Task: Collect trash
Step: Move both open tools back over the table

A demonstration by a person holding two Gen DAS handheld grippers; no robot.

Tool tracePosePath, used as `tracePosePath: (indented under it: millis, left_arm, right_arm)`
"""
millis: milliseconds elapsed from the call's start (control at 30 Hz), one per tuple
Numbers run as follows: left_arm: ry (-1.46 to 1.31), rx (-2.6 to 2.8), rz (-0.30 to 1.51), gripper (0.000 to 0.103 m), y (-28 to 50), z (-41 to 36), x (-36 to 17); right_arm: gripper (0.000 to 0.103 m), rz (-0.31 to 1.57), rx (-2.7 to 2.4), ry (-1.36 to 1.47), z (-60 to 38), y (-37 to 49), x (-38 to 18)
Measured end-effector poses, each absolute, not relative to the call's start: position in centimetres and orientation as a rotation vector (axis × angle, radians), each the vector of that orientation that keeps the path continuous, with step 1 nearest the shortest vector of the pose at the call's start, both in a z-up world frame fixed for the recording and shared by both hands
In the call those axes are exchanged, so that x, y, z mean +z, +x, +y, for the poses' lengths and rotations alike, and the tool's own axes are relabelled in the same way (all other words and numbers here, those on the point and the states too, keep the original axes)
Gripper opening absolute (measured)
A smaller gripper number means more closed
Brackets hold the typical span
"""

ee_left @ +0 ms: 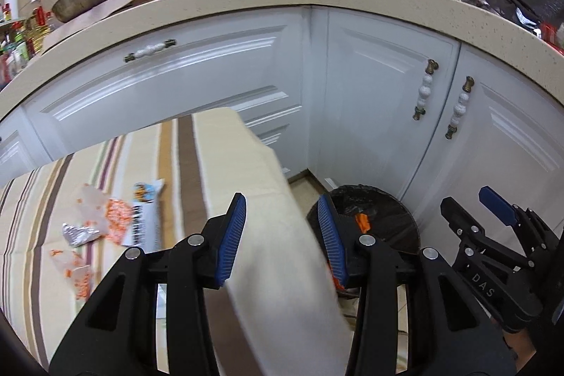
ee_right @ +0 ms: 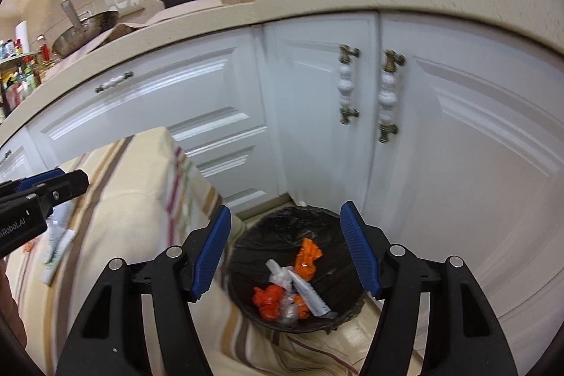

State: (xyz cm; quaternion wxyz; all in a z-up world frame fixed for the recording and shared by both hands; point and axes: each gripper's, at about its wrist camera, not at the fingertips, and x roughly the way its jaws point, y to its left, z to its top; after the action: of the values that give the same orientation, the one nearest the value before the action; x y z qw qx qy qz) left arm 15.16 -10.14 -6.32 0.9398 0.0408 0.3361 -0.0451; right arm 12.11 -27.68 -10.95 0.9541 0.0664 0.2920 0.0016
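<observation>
Both grippers' fingers apart, empty: right gripper (ee_right: 285,256) over trash bin (ee_right: 246,256) at bottom center, left gripper (ee_left: 282,238) w/ wrappers (ee_left: 141,217) lower left on surface (ee_left: 218,157).

The left gripper (ee_left: 282,235) has its jaws spread wide with nothing between them. The right gripper (ee_right: 287,252) likewise stands wide open and, as far as the blur allows, grips nothing, angled downward.

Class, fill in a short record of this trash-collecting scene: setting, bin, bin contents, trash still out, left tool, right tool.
setting: striped tablecloth beside white cabinets
bin: black-lined trash bin on the floor
bin contents: orange wrappers, clear plastic
trash still out: wrappers and orange bits on the tablecloth
left tool: open, empty
right tool: open, above the bin
</observation>
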Motion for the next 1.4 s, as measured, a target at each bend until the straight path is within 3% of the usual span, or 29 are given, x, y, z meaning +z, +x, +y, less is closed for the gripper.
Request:
tracePosePath:
  millis: [733,1267,1400]
  left_arm:
    - [-0.039,0.271,0.713,0.042,7.9,10.9,-6.7]
    - [-0.136,0.367,0.742,0.042,6.4,18.0,-8.3]
    - [-0.154,0.374,0.749,0.042,6.4,18.8,-8.5]
  right_arm:
    - [0.065,0.588,0.331,0.005,-9.6,10.8,-7.8]
    - [0.065,0.735,0.371,-0.084,-2.0,13.5,-10.6]
    - [0.058,0.759,0.360,-0.102,-1.3,14.2,-10.9]
